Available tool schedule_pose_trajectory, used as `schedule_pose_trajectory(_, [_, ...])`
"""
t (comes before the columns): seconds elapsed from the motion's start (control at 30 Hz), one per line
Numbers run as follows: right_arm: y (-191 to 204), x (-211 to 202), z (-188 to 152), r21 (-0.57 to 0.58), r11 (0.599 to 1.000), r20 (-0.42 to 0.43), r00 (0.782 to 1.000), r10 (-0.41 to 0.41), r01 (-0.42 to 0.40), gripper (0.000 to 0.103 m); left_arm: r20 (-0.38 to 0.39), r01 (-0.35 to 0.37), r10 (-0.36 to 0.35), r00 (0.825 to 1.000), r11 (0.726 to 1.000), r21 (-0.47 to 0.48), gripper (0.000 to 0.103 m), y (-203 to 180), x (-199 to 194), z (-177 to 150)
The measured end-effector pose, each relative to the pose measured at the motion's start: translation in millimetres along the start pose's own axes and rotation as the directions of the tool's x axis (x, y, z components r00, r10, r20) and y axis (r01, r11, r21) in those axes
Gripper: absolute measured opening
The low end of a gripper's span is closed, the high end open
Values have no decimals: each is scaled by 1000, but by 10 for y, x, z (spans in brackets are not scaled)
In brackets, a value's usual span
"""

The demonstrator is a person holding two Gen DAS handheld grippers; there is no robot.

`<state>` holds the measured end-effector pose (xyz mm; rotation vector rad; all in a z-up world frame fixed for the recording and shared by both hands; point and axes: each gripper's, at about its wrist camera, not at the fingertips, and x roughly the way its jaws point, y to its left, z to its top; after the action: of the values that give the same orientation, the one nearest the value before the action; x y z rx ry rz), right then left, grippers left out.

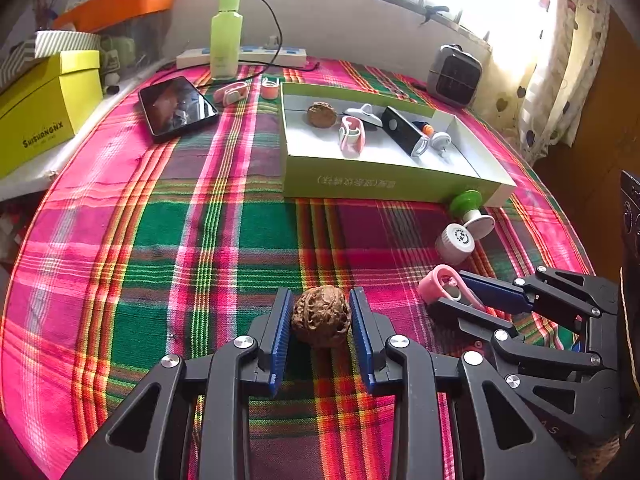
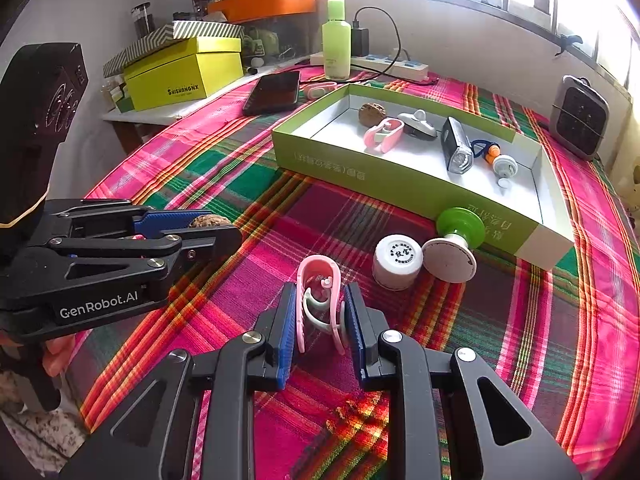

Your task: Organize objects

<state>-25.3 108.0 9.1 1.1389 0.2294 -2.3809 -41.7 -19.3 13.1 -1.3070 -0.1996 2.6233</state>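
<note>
A brown walnut [image 1: 320,312] rests on the plaid cloth at the near edge, and my left gripper [image 1: 321,320] is shut on it, a blue pad against each side. In the right wrist view the same walnut [image 2: 208,221] peeks out of the left gripper [image 2: 224,226]. My right gripper [image 2: 320,320] is shut on a pink clip [image 2: 318,276] that stands upright on the cloth; from the left wrist view that right gripper [image 1: 450,292] lies to the right of the left one. Behind them sits the green open box [image 1: 384,184], which holds another walnut [image 1: 322,115], a second pink clip [image 1: 352,136] and a black lamp [image 1: 404,132].
A white cap [image 1: 456,242] and a green-topped knob [image 1: 466,202] lie just in front of the box's near right corner. A phone [image 1: 176,106], a green bottle [image 1: 226,32] and a power strip line the back. A yellow box [image 1: 44,108] stands far left, a grey heater [image 1: 454,76] far right.
</note>
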Motion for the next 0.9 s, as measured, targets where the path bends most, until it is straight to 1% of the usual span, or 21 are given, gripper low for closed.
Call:
schedule_pose_trajectory(0.27, [-56, -87, 52, 28, 1000, 29, 999, 13, -14, 25, 14, 15, -15, 1000, 1000, 13, 27, 94, -47, 68])
schedule_pose_trajectory(0.57, [-100, -169, 143, 35, 999, 54, 999, 5, -7, 25, 40, 17, -18, 999, 999, 36, 27, 147, -181, 149])
schedule_pose_trajectory(0.9, [-240, -253, 283, 68, 998, 90, 996, -22, 16, 25, 75, 13, -18, 997, 998, 61, 27, 260, -225, 377])
